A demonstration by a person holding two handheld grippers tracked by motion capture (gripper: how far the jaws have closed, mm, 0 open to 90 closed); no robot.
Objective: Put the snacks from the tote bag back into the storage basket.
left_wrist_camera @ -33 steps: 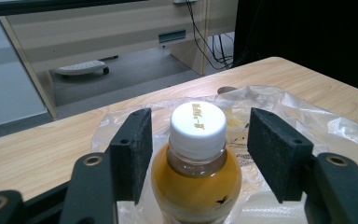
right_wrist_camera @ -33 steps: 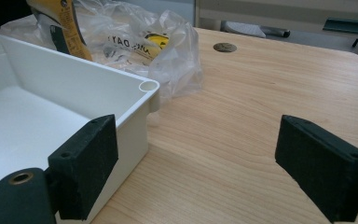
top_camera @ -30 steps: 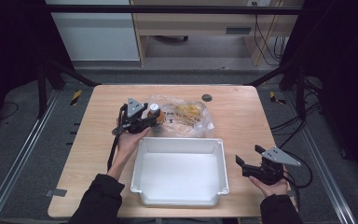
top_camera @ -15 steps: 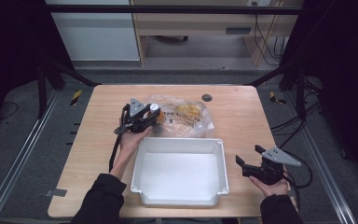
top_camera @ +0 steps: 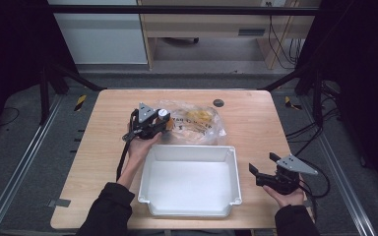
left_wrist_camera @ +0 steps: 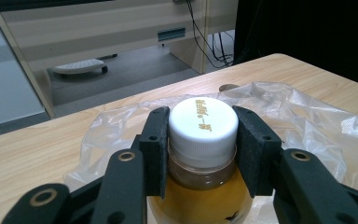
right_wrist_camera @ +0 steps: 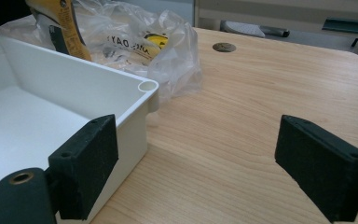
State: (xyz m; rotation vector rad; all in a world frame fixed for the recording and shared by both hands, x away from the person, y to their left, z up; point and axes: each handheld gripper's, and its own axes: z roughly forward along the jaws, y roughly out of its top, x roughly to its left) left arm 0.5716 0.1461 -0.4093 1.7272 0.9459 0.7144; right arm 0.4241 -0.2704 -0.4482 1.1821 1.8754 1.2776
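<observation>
Bottle (left_wrist_camera: 203, 154) (white-capped) sits pinched at its cap between left tongs (left_wrist_camera: 203, 140); right tongs (right_wrist_camera: 214, 163) spread.

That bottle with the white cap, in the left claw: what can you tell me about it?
The bottle is small, with a clear body full of amber-yellow liquid and a ribbed white screw cap printed with small gold lettering. It stands upright by the crinkled clear plastic bag, beyond the white tray. The left claw has just been closing and now presses its black pads on either side of the cap and neck. The cap looks screwed on. Its lower part is hidden.
</observation>
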